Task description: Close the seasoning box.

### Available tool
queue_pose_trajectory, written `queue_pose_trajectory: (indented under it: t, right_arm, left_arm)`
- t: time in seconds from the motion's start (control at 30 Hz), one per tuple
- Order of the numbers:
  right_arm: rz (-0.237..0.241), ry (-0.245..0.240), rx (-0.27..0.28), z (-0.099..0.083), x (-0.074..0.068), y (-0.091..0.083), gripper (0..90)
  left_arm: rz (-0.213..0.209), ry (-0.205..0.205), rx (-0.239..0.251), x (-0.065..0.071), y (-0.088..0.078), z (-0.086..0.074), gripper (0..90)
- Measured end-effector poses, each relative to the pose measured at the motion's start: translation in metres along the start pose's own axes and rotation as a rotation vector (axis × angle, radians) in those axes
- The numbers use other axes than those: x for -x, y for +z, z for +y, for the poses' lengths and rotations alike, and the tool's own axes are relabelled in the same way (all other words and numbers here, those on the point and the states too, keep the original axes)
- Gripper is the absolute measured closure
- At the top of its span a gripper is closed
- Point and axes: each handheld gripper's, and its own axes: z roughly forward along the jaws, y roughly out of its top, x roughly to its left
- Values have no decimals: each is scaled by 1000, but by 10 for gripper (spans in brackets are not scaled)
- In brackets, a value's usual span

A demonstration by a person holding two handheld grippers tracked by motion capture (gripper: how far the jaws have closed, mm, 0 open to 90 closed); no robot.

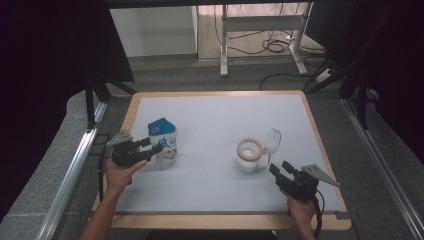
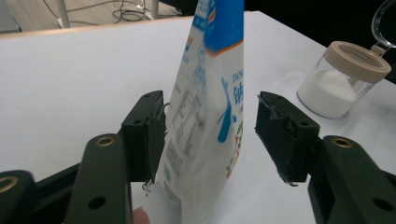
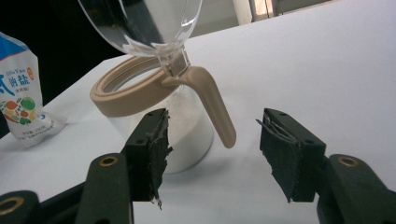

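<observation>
At the left of the white table mat [image 1: 210, 107] the left gripper [image 1: 148, 150] sits beside an upright salt bag [image 1: 164, 142], a blue-topped white pouch standing on its own base on the near-left part of the mat. In the left gripper view the bag [image 2: 205, 116] stands between the jaws: the left pad lies against or just beside its edge, the right pad is clearly apart from it, so the jaws stand parted and press nothing. That reads as a bag set down where it balances alone, out of the way of the jar.

Right of centre stands the clear salt jar [image 1: 248, 157] with a tan rim; its transparent hinged lid [image 1: 272, 140] is tipped back, leaving the mouth free, and white salt lies in the bottom [image 2: 327, 95]. The open lid suits filling or scooping.

At the near right, the right gripper [image 1: 278, 171] points at the jar from just beside it. In the right gripper view its jaws are spread wide with nothing pinched; the jar's tan handle [image 3: 217, 109] hangs in front of the gap, apart from both pads, probably lined up for a steadying hold
</observation>
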Motion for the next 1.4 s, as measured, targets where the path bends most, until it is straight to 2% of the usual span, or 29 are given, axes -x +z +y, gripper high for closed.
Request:
queue_pose_trajectory:
  t: [0.13, 0.23, 0.3, 0.4, 0.43, 0.57, 0.7, 0.8, 0.97, 1.13, 1.2, 1.4]
  right_arm:
    - [-18, -5, 22, 9, 3, -1, 436]
    - [-39, -4, 56, 19, 10, -3, 574]
    - [-56, -29, 70, 28, 13, -4, 713]
    - [-54, -56, 80, 39, 16, -4, 870]
    - [-50, -62, 81, 43, 17, -4, 896]
    - [-31, -107, 64, 55, 15, 1, 900]
    - [-12, -163, 44, 60, 7, 7, 900]
    - [6, -172, 37, 62, 1, 11, 900]
    - [19, -180, 28, 64, -4, 17, 900]
    - [21, -193, 21, 65, -8, 21, 899]
    - [23, -191, 21, 65, -9, 21, 900]
    - [27, -203, 18, 66, -12, 24, 900]
  left_arm:
    - [10, -4, -10, -2, 0, -5, 401]
    - [29, 7, -30, -1, 0, -9, 395]
    - [35, 12, -34, 0, 0, -11, 390]
    - [43, 16, -42, 1, 1, -14, 384]
    - [44, 16, -44, 1, 1, -14, 381]
    - [36, 6, -57, -1, 2, -20, 368]
    - [55, 28, -79, 2, 3, -26, 368]
    - [43, 18, -85, 2, 5, -31, 362]
    - [63, 12, -93, 2, 6, -39, 362]
    - [59, -8, -102, -1, 8, -48, 362]
    - [65, -7, -115, -2, 9, -50, 362]
    - [58, -18, -113, -2, 10, -52, 362]
